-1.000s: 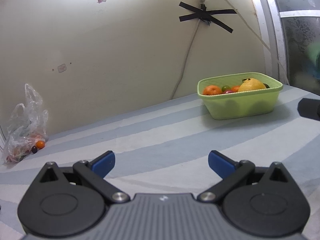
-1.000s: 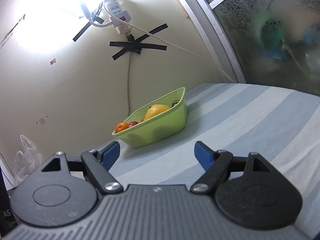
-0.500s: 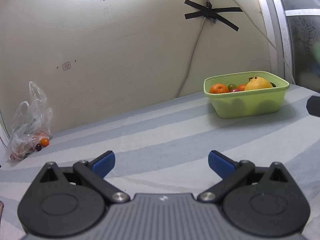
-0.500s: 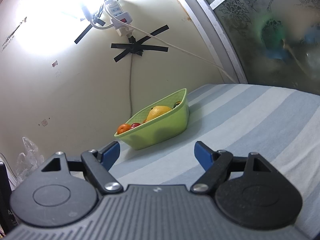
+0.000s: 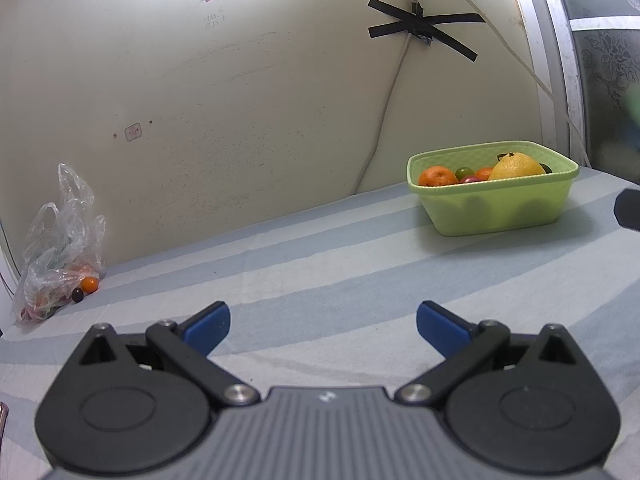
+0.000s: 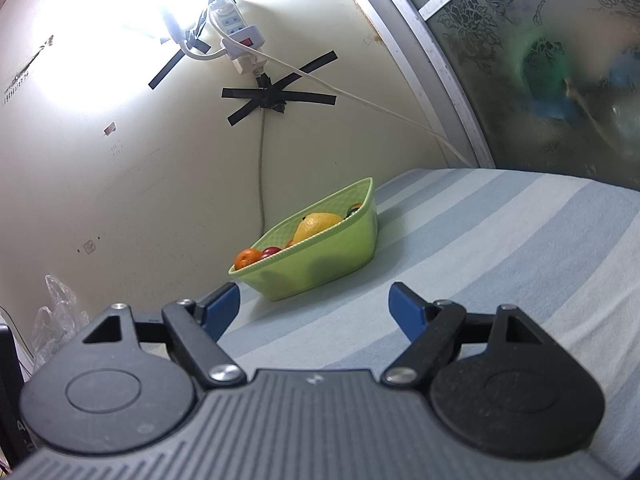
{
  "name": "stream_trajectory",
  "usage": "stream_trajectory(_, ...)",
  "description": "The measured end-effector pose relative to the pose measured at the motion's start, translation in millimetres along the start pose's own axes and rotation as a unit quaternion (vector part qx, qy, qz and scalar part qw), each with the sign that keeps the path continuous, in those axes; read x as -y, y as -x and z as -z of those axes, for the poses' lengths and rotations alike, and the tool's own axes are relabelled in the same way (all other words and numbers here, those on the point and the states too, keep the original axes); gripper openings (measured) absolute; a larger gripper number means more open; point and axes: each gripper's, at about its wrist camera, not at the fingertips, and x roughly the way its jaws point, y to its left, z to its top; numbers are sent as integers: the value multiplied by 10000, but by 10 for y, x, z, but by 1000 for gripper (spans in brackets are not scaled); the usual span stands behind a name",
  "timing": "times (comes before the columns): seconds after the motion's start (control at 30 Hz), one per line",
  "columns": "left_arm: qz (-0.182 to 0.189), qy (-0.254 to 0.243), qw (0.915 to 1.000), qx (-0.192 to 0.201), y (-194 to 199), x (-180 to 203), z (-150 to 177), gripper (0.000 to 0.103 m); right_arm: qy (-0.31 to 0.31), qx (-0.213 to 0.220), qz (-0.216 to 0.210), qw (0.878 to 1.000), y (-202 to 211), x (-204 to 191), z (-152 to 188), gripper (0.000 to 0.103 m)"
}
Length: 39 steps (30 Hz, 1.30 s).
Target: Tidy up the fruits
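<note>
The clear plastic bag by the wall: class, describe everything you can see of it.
The plastic bag is thin, clear and crumpled, its handles sticking up. It slumps against the cream wall at the far left of the striped cloth. Small fruits, mostly orange or reddish, show through it; an orange one and a dark one sit at its opening. Nothing grips it.

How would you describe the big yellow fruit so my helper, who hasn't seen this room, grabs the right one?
Find the green basket on the striped cloth, below the black tape cross on the wall. The yellow fruit sits at its right end, far bigger than the oranges beside it.
</note>
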Motion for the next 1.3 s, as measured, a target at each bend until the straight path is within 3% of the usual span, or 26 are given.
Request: stream_trajectory(1.3,45,-52,10000,32,14,29,11,103,-7,9,-16,10000,-2,9,-4,83)
